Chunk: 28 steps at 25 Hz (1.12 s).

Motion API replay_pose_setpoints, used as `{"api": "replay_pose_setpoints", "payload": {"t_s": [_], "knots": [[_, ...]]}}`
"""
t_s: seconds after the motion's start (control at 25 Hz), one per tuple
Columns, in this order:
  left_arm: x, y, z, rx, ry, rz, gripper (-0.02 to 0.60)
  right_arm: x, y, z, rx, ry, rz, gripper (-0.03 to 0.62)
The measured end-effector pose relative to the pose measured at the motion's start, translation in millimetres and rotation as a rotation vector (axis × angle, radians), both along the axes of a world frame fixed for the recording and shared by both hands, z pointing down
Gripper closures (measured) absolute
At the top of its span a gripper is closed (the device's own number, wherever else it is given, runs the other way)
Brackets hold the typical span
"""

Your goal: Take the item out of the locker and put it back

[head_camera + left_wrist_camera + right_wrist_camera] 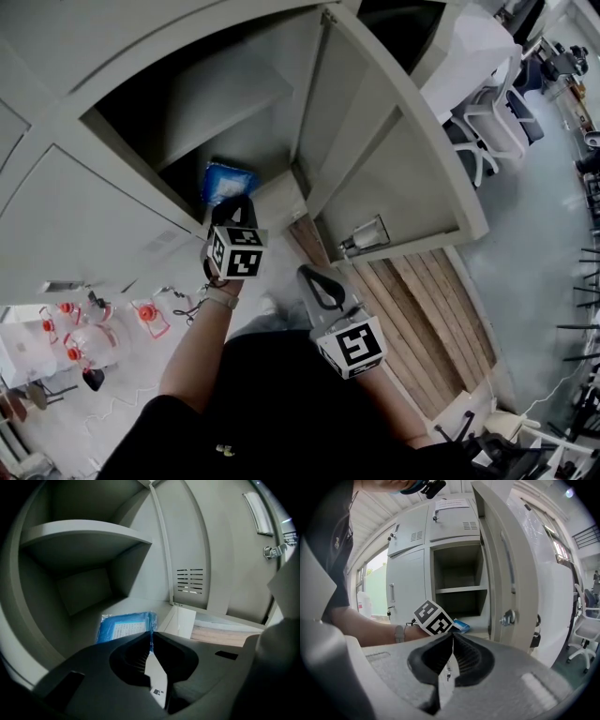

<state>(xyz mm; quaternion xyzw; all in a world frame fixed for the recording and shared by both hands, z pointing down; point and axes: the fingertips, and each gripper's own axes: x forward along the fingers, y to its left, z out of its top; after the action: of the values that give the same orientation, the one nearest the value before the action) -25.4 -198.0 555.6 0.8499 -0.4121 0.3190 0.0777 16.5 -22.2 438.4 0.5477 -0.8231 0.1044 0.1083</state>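
left gripper (151, 633) jaws clenched on the near corner of the blue packet (123, 629), which lies flat on the locker floor (136, 605) under the shelf (84, 531). thin pinch on slick film, so it may slip out when pulled. right gripper (452, 635) closed tight, empty, outside the locker.

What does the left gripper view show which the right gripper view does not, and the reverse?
Only the left gripper view: the left gripper, fingers shut on the edge of the blue packet, and its white label. Only the right gripper view: closed lockers, a white chair, the marker cube. Both: the locker shelf and the packet.
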Motion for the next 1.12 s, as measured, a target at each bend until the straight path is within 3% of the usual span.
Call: {"api": "replay_pose_setpoints", "payload": {"t_s": [0.24, 0.64, 1.12], "knots": [[-5.7, 19.5, -10.9, 0.004, 0.014, 0.01, 0.552, -0.2, 0.7, -5.4, 0.016, -0.002, -0.019, 0.592], [-11.0, 63.5, -61.1, 0.05, 0.108, 0.01, 0.555, -5.4, 2.6, -15.6, 0.018, 0.0, -0.107, 0.592], [-50.6, 119.0, -131.5, 0.173, 0.215, -0.023, 0.555, -7.8, -0.4, -25.7, 0.018, -0.019, -0.194, 0.592]]}}
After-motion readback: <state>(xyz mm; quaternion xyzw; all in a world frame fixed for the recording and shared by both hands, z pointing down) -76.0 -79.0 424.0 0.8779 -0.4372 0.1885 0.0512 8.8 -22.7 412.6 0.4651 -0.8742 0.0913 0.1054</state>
